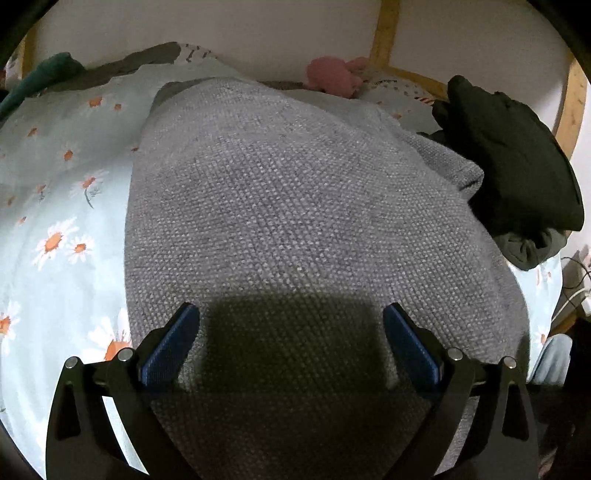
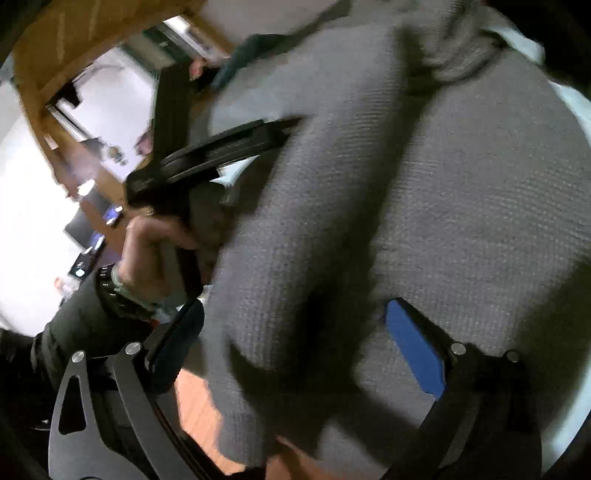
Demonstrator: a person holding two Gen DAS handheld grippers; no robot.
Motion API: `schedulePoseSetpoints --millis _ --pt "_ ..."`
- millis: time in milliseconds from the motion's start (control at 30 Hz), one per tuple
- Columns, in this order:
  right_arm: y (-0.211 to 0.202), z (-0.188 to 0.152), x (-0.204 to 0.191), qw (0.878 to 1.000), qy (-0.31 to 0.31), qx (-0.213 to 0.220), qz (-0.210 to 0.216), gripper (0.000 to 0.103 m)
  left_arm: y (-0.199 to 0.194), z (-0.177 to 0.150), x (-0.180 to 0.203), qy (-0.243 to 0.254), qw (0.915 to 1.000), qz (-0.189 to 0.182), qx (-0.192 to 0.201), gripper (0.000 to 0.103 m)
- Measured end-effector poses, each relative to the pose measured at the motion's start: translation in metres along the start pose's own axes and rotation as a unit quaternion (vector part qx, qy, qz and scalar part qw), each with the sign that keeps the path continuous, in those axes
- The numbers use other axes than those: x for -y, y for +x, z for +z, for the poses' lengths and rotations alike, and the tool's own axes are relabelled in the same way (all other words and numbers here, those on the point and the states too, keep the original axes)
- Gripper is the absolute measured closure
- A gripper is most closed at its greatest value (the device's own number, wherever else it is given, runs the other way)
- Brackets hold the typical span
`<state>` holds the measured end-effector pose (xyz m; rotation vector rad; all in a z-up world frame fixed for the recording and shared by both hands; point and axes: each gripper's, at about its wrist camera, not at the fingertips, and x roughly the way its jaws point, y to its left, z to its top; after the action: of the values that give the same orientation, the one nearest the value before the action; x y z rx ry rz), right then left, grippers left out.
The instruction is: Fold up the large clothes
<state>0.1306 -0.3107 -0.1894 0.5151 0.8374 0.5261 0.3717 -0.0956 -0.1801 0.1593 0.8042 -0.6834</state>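
A large grey knit sweater [image 1: 295, 192] lies spread over a bed. In the left wrist view my left gripper [image 1: 291, 321] hovers open just above the sweater's near part, casting a dark shadow on it, with nothing between the blue pads [image 1: 173, 347]. The right wrist view is blurred. There the sweater [image 2: 461, 221] fills most of the picture, with a raised fold running diagonally. My right gripper [image 2: 295, 314] is open over the sweater's edge. A hand [image 2: 151, 251] holds the left gripper [image 2: 273, 133] at that edge, further along.
The bed has a light blue daisy-print sheet [image 1: 62, 206]. A heap of dark clothes [image 1: 513, 166] sits at the sweater's right. A pink plush toy [image 1: 332, 77] and a teal cloth [image 1: 48, 70] lie near the wooden bed frame [image 1: 388, 33]. Wooden floor [image 2: 199, 398] shows beside the bed.
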Motion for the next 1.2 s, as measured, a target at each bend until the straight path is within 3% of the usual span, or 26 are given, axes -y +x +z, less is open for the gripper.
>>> schedulePoseSetpoints --millis 100,133,167,200,233,267,300,367,400,467,500,533,567,600,667,733,767,833,933,967,1000,1033,1100,1167,1200 --pt "0.007 -0.010 -0.047 0.994 -0.105 -0.004 -0.021 0.006 -0.052 0.018 0.032 -0.005 0.9948 -0.089 0.048 0.006" --pt "0.015 -0.013 -0.057 0.991 -0.127 -0.014 -0.043 0.006 -0.055 0.030 0.046 0.002 0.9939 -0.102 0.042 0.006" --pt "0.019 -0.015 -0.060 0.989 -0.135 -0.018 -0.052 0.006 -0.053 0.042 0.061 0.016 0.9931 -0.116 0.014 0.006" --pt "0.022 -0.018 -0.060 0.989 -0.135 -0.022 -0.050 0.006 -0.039 0.053 0.083 0.041 0.9898 -0.129 -0.045 0.006" --pt "0.023 -0.020 -0.057 0.991 -0.126 -0.020 -0.048 0.006 -0.016 0.061 0.109 0.081 0.9838 -0.115 -0.111 0.006" --pt "0.023 -0.021 -0.054 0.992 -0.117 -0.019 -0.047 0.006 0.008 0.063 0.126 0.112 0.9791 -0.070 -0.155 0.006" --pt "0.023 -0.020 -0.050 0.993 -0.107 -0.020 -0.042 0.006 0.025 0.061 0.136 0.132 0.9735 -0.035 -0.184 0.006" --pt "0.020 -0.018 -0.046 0.996 -0.088 -0.014 -0.029 0.006 0.060 0.052 0.155 0.180 0.9536 0.036 -0.239 0.006" --pt "0.019 -0.019 -0.045 0.997 -0.078 -0.012 -0.018 0.006 0.070 0.052 0.160 0.195 0.9485 0.048 -0.245 0.005" --pt "0.016 -0.018 -0.049 0.997 -0.070 0.000 -0.013 0.030 0.066 0.063 0.154 0.153 0.9580 0.018 -0.242 0.007" --pt "0.013 -0.018 -0.051 0.997 -0.072 0.007 -0.023 0.060 0.060 0.068 0.148 0.128 0.9636 -0.001 -0.235 0.021" --pt "0.009 -0.018 -0.056 0.997 -0.072 0.014 -0.020 0.073 0.051 0.074 0.139 0.100 0.9686 -0.014 -0.227 0.034" --pt "0.001 -0.016 -0.059 0.997 -0.072 0.024 -0.005 0.077 0.041 0.080 0.131 0.080 0.9723 -0.031 -0.217 0.056" --pt "-0.014 -0.012 -0.061 0.996 -0.074 0.041 0.007 0.085 0.032 0.085 0.125 0.063 0.9747 -0.052 -0.208 0.065" --pt "-0.038 -0.006 -0.069 0.994 -0.084 0.061 0.030 0.085 0.004 0.099 0.114 0.026 0.9780 -0.111 -0.175 0.074" --pt "-0.064 -0.004 -0.076 0.992 -0.095 0.078 0.041 0.088 -0.017 0.109 0.113 0.012 0.9777 -0.149 -0.148 0.074" --pt "-0.073 -0.005 -0.075 0.991 -0.090 0.082 0.050 0.089 -0.027 0.116 0.117 0.003 0.9741 -0.181 -0.136 0.083" --pt "-0.096 -0.010 -0.075 0.990 -0.090 0.095 0.053 0.090 -0.030 0.123 0.131 0.006 0.9705 -0.199 -0.136 0.084" --pt "-0.127 -0.018 -0.086 0.986 -0.107 0.130 0.012 0.090 -0.017 0.119 0.170 0.051 0.9766 -0.161 -0.133 0.080" --pt "-0.131 -0.021 -0.091 0.985 -0.107 0.137 0.009 0.090 -0.010 0.116 0.178 0.054 0.9772 -0.156 -0.133 0.066" --pt "-0.137 -0.023 -0.096 0.983 -0.117 0.142 -0.007 0.090 -0.002 0.114 0.186 0.055 0.9764 -0.160 -0.134 0.046" --pt "-0.137 -0.028 -0.103 0.979 -0.140 0.143 -0.043 0.090 0.010 0.109 0.195 0.066 0.9775 -0.151 -0.132 0.039" --pt "-0.116 -0.036 -0.124 0.963 -0.216 0.095 -0.133 0.088 0.043 0.097 0.197 0.092 0.9811 -0.104 -0.135 0.035" --pt "-0.080 -0.049 -0.135 0.961 -0.240 0.029 -0.136 0.078 0.075 0.079 0.193 0.101 0.9789 -0.068 -0.164 0.036" --pt "-0.062 -0.057 -0.138 0.962 -0.243 -0.006 -0.122 0.057 0.073 0.074 0.187 0.106 0.9800 -0.066 -0.154 0.036"
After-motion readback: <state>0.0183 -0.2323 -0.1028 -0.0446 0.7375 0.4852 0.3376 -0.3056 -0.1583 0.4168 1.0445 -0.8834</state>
